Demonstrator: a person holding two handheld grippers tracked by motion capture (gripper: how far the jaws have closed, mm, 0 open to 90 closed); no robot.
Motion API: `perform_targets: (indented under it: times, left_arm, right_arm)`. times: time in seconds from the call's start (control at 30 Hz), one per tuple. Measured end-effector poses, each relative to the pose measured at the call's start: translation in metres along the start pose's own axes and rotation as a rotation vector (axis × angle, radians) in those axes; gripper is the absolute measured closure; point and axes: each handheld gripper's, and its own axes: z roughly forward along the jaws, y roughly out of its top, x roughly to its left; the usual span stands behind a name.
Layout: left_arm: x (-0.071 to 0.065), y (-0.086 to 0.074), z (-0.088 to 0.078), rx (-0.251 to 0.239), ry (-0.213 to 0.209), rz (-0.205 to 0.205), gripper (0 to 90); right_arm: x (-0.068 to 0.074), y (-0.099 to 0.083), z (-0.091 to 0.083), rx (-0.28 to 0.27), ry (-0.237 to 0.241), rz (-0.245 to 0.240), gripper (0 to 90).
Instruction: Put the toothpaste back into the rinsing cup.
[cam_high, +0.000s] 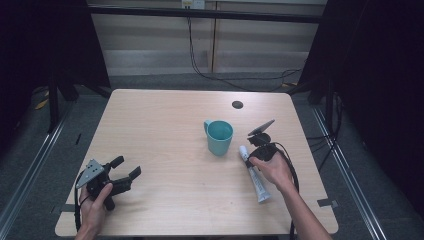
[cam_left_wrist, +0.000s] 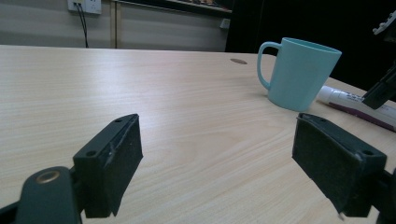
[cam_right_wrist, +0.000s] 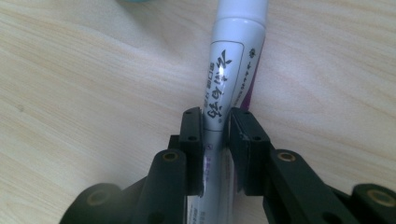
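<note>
Here the right tool (cam_right_wrist: 215, 140) pinches the white tube (cam_right_wrist: 233, 60); the left tool (cam_left_wrist: 229, 163) gapes wide, empty.

Print on the white tube

The white tube (cam_right_wrist: 233, 60), lying near the table's (cam_high: 165, 125) right edge, carries black East Asian characters in a thin outlined box, running along its length, with a small round black emblem beside it; the characters are too blurred to read, and smaller print lower down is illegible.
</note>
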Motion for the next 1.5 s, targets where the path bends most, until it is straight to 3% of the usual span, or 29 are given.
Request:
perform_targets:
  times: [0.17,0.37,0.5,0.7,0.73,0.83,1.07,1.17,1.33,1.5]
  left_arm:
    - [0.001,0.0,0.0,0.003,-0.001,0.003,15.8]
    - [0.001,0.0,0.0,-0.001,-0.002,-0.004,15.8]
    - [0.001,0.0,0.0,0.003,-0.002,0.005,15.8]
    - [0.001,0.0,0.0,-0.005,0.001,-0.019,15.8]
    - [0.001,0.0,-0.001,0.003,-0.002,0.007,15.8]
    - [0.0,0.0,0.0,0.001,-0.004,0.004,15.8]
    - [0.001,0.0,0.0,-0.001,-0.001,-0.007,15.8]
    - [0.001,0.0,0.0,-0.001,0.0,-0.012,15.8]
    - [0.001,0.0,0.0,0.005,0.003,0.005,15.8]
    - [0.001,0.0,0.0,-0.002,-0.002,-0.012,15.8]
  right_arm:
    - [0.002,0.001,0.0,0.004,-0.022,0.003,75.8]
    - [-0.006,0.0,-0.001,-0.002,-0.035,0.011,77.1]
    - [-0.007,-0.001,0.008,0.027,-0.062,0.004,76.7]
    - [-0.003,0.0,0.013,0.03,-0.083,-0.019,76.6]
    - [-0.002,0.001,0.018,0.039,-0.087,-0.021,76.4]
    - [-0.001,0.002,0.022,0.044,-0.096,-0.033,76.5]
    - [-0.006,0.0,0.02,0.047,-0.079,-0.024,77.6]
    - [-0.008,-0.002,0.017,0.039,-0.05,-0.012,77.8]
    - [-0.008,-0.002,0.009,0.006,-0.048,-0.01,78.0]
    - [-0.012,-0.002,-0.002,-0.044,-0.035,0.01,78.1]
